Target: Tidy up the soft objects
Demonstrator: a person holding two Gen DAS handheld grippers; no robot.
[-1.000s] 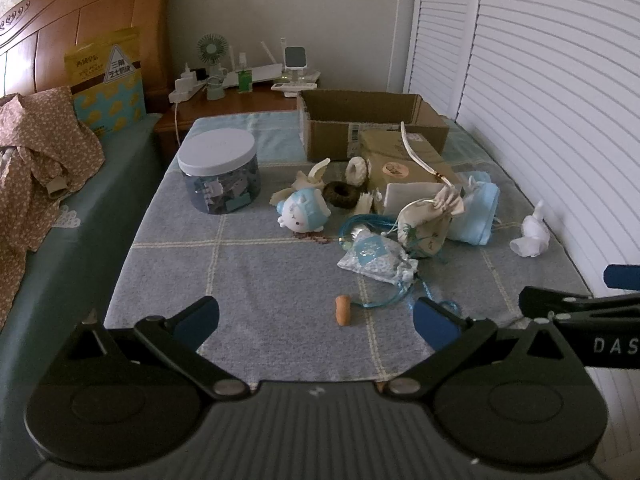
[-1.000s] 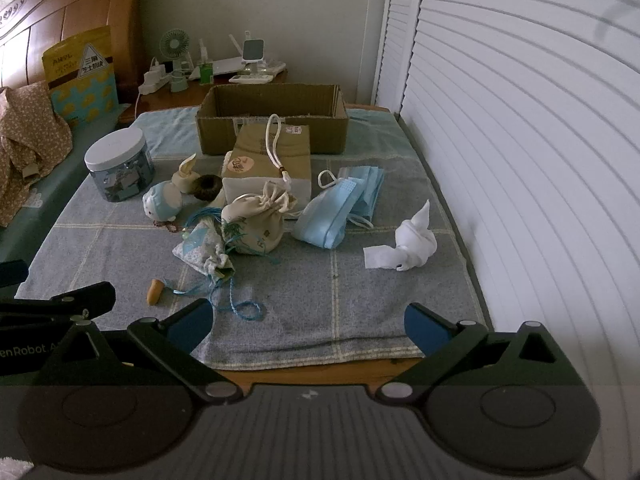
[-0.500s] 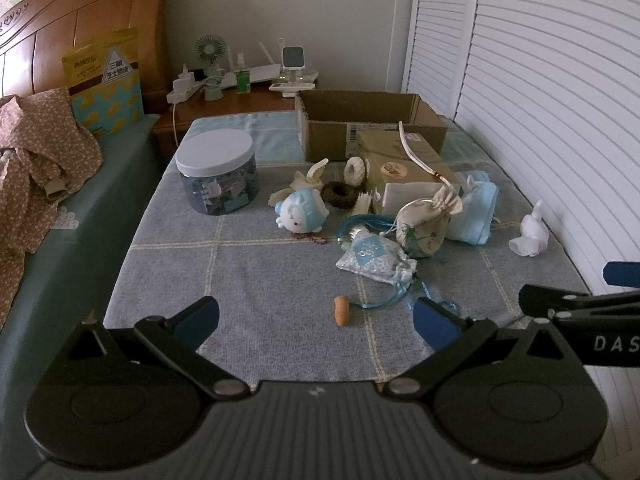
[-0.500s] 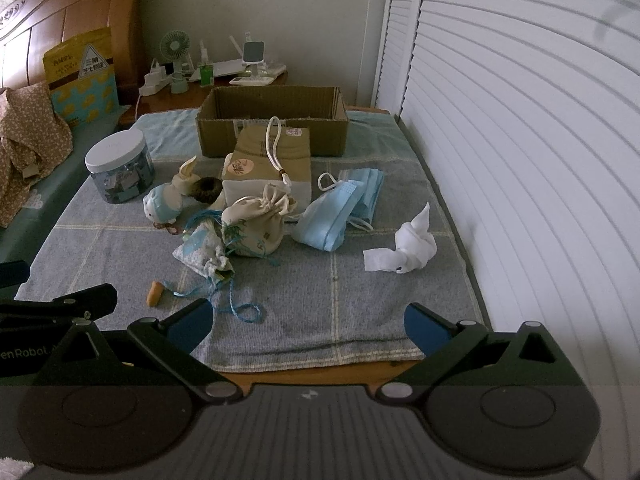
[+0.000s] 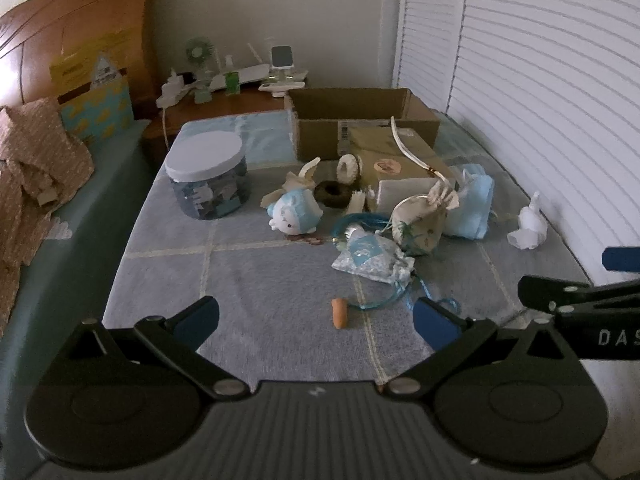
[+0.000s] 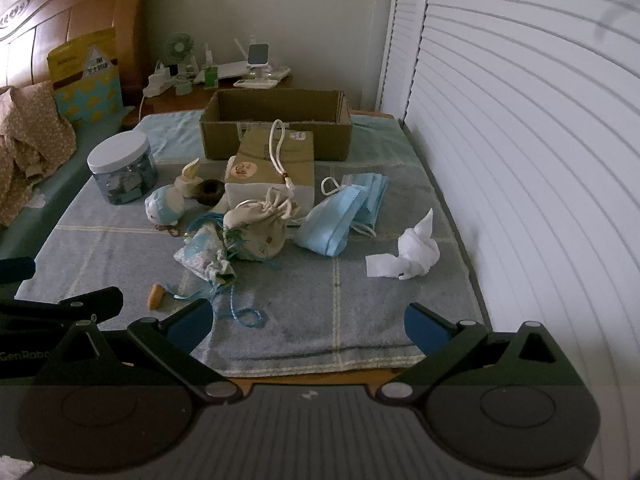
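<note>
Soft things lie on a blue-grey cloth (image 6: 360,304): a blue plush toy (image 5: 295,216) (image 6: 165,209), a cream drawstring pouch (image 5: 418,224) (image 6: 258,232), a pale blue patterned pouch (image 5: 370,258) (image 6: 204,252), blue face masks (image 6: 340,220) (image 5: 470,208), a crumpled white tissue (image 6: 412,252) (image 5: 528,228), a dark scrunchie (image 5: 331,193) and a small orange piece (image 5: 340,312) (image 6: 155,295). An open cardboard box (image 6: 276,124) (image 5: 360,120) stands behind. My left gripper (image 5: 316,320) and right gripper (image 6: 308,324) are open and empty at the near edge.
A white-lidded jar (image 5: 208,176) stands at the left. A closed brown box with a cord (image 6: 272,168) sits before the open box. A louvred wall (image 6: 520,160) runs along the right. A bed with brown fabric (image 5: 28,184) lies left; a cluttered nightstand (image 5: 232,88) behind.
Both grippers have shifted only slightly; the scene sits a little lower and nearer in view. Nothing on the cloth has moved.
</note>
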